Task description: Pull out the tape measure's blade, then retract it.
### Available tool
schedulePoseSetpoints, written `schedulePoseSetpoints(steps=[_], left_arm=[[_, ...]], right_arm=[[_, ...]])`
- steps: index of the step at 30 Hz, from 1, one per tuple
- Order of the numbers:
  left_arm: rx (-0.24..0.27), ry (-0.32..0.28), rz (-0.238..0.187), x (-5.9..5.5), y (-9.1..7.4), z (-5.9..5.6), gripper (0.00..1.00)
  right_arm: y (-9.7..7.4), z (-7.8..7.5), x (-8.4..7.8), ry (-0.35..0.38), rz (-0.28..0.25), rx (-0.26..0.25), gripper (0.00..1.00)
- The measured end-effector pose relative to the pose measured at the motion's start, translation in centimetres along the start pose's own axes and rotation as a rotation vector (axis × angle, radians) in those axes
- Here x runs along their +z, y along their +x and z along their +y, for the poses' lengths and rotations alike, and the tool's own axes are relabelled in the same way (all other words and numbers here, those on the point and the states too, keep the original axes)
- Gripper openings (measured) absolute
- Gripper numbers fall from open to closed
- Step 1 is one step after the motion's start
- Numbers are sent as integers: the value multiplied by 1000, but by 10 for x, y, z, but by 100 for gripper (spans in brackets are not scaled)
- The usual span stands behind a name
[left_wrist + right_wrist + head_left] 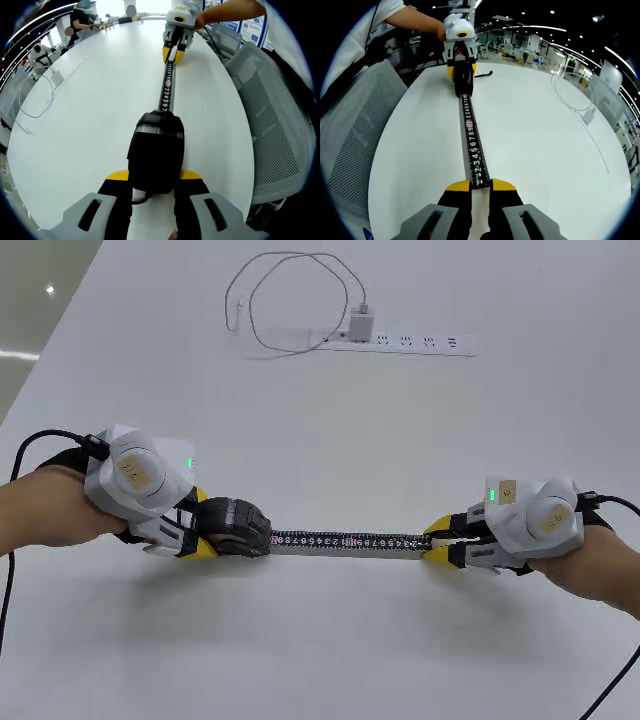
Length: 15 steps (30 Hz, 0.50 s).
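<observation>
Blade point(345, 541) spans straight along the table point(300, 420) between the case point(232, 527), clamped in the left gripper point(203, 523), and the right gripper point(437, 541), which pinches its tip; retraction judged leftward.

A broad white table point(300, 640) carried a white power strip point(420, 342) at twelve o'clock, a charger point(361, 322) plugged in, its thin cable point(250, 305) looping toward eleven. Glossy greenish floor point(35, 310) showed at ten o'clock. In the left gripper view a grey mesh chair point(272, 125) stood at three o'clock; in the right, ceiling lights point(545, 28) glowed at one.
</observation>
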<state>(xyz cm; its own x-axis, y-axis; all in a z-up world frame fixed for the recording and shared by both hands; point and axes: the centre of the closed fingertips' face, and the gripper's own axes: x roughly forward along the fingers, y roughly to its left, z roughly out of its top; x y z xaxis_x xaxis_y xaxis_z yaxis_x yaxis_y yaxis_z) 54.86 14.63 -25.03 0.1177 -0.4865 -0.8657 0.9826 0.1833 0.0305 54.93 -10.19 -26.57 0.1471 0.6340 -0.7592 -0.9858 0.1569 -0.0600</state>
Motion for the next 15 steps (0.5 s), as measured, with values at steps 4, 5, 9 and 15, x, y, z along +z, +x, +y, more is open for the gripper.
schedulePoseSetpoints(steps=[4,5,9,15], left_arm=[[0,-1,0,0,0,0,27],[0,-1,1,0,0,0,27],[0,-2,1,0,0,0,27],[0,-2,1,0,0,0,27]], right_arm=[[-3,0,-2,5,5,-2,7],[-3,0,-3,5,6,-2,7],[-6,0,-5,12,10,-6,7],[-10,-1,-7,20,17,-10,7]])
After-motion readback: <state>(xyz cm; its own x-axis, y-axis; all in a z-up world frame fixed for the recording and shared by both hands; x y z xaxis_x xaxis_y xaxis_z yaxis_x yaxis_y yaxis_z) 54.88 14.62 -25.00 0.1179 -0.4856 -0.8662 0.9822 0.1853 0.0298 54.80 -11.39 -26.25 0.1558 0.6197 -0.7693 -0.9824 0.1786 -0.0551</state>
